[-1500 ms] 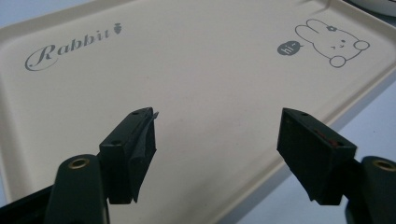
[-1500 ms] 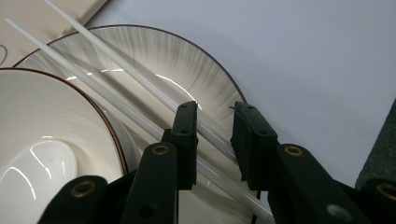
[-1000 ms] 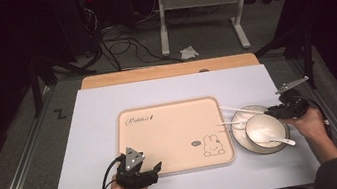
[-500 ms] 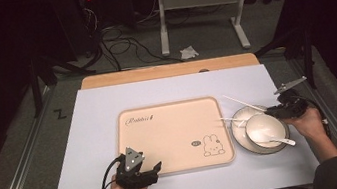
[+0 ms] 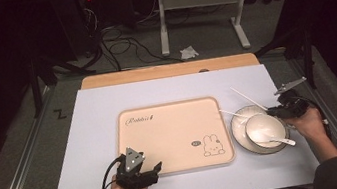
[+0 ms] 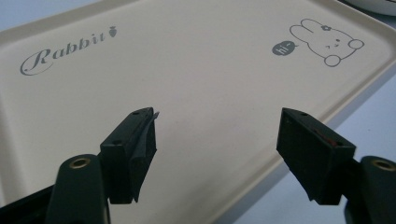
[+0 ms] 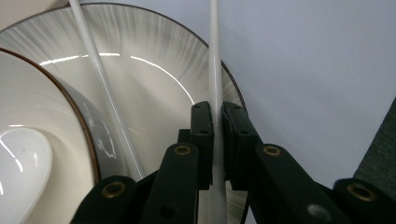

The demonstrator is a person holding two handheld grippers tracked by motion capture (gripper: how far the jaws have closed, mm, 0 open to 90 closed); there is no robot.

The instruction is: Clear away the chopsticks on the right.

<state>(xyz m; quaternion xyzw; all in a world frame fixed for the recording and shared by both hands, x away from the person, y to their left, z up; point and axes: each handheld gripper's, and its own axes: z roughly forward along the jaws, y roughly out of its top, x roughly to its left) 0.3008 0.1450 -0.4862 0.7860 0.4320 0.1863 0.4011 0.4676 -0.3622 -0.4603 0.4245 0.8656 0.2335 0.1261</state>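
My right gripper [image 7: 215, 116] is shut on a thin white chopstick [image 7: 214, 56] at the right rim of a striped white plate [image 7: 154, 51]. In the high view the right gripper [image 5: 272, 109] holds that chopstick [image 5: 248, 99], which slants toward the far left. A second chopstick [image 7: 100, 84] lies across the plate against the white bowl [image 7: 42, 112]. The bowl [image 5: 262, 128] sits on the plate [image 5: 240, 139] with a white spoon [image 5: 277, 140] in it. My left gripper [image 6: 217, 140] is open and holds nothing over the front edge of the beige rabbit tray [image 6: 187, 60].
The tray [image 5: 171, 129] lies in the middle of a pale blue table mat [image 5: 92, 136], and the left gripper [image 5: 155, 169] is at its front left. A wooden strip runs along the table's far edge. Cables and a metal stand are on the floor beyond.
The held chopstick's far tip has shifted slightly up and to the right in the high view. The left gripper has not moved.
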